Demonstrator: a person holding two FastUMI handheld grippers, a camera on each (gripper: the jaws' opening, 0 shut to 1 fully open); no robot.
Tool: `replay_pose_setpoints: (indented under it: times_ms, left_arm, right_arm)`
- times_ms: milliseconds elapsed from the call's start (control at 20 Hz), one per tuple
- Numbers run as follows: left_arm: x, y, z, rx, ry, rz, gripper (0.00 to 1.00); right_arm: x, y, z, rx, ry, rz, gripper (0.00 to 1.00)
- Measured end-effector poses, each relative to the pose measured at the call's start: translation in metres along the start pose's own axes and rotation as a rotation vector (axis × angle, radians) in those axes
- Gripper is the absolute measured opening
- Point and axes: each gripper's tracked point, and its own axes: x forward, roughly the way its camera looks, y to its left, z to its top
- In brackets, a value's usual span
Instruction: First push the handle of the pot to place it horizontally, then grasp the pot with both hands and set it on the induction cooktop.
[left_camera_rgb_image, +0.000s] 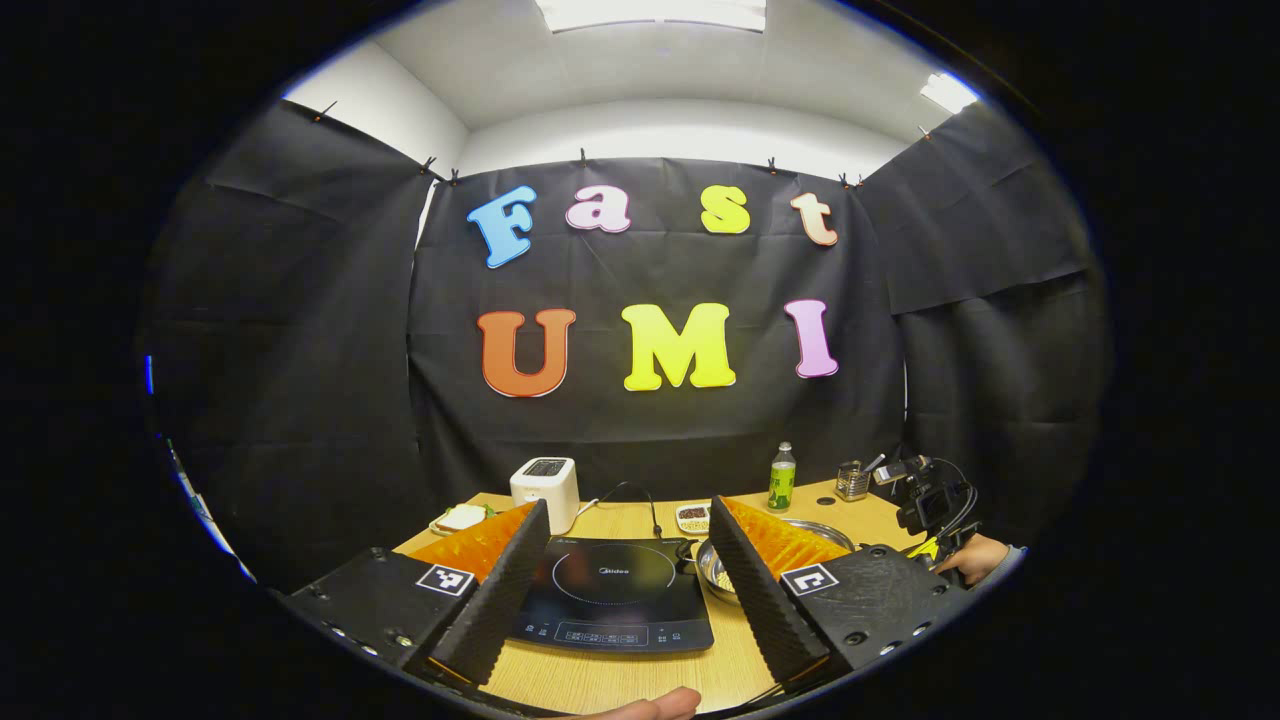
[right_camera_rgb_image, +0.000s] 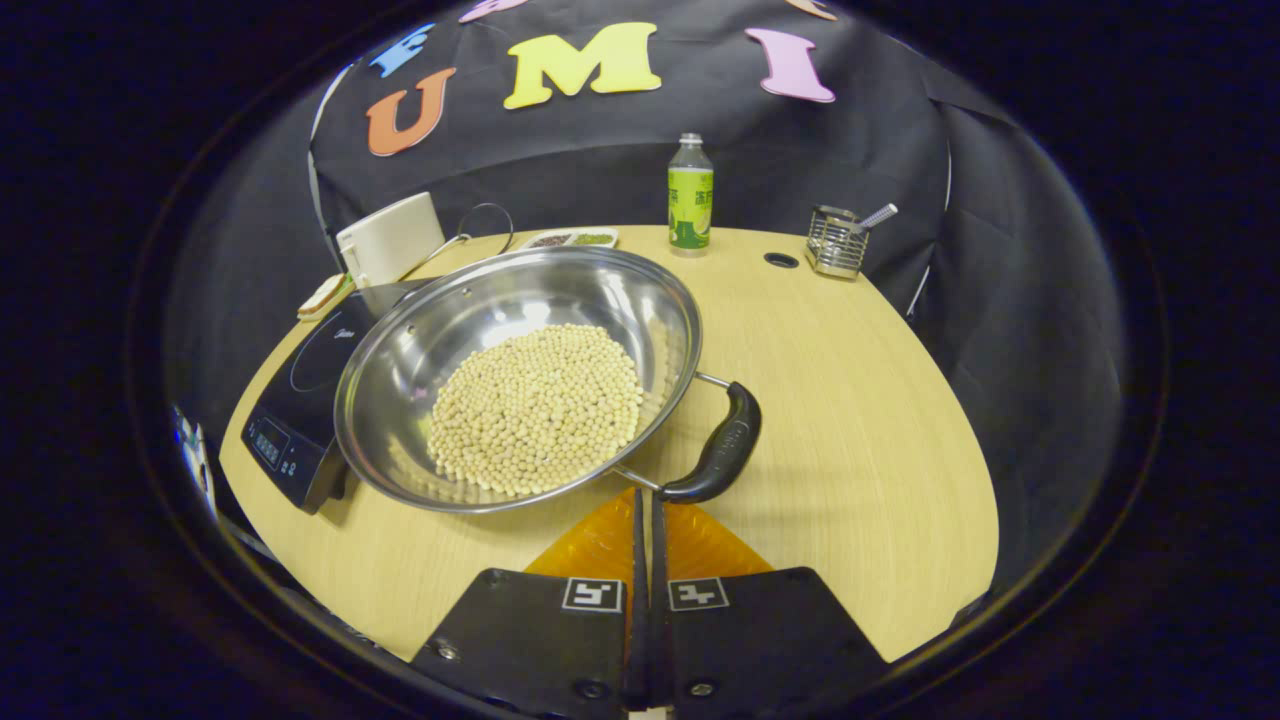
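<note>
From the left gripper view my own finger (left_camera_rgb_image: 760, 590) hides most of the pot (left_camera_rgb_image: 722, 578); the cooktop (right_camera_rgb_image: 300, 400) sits half behind it

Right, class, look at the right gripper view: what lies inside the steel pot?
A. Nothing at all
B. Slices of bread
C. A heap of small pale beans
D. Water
C: the pot holds a heap of small pale beans spread over its bottom, with its handle just ahead of the right gripper, whose jaws stand closed together.
</note>
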Motion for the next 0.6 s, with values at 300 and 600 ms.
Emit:
replay_pose_setpoints:
  times_ms: [300, 600]
  left_arm:
    - [0.009, -0.011, -0.011, -0.014, 0.025, -0.011, 0.95]
    - [0.024, -0.01, -0.028, -0.019, 0.049, -0.011, 0.95]
  right_arm:
    - [0.015, -0.014, 0.015, 0.033, -0.016, -0.017, 0.04]
    - [0.03, -0.027, 0.026, 0.083, -0.016, -0.016, 0.04]
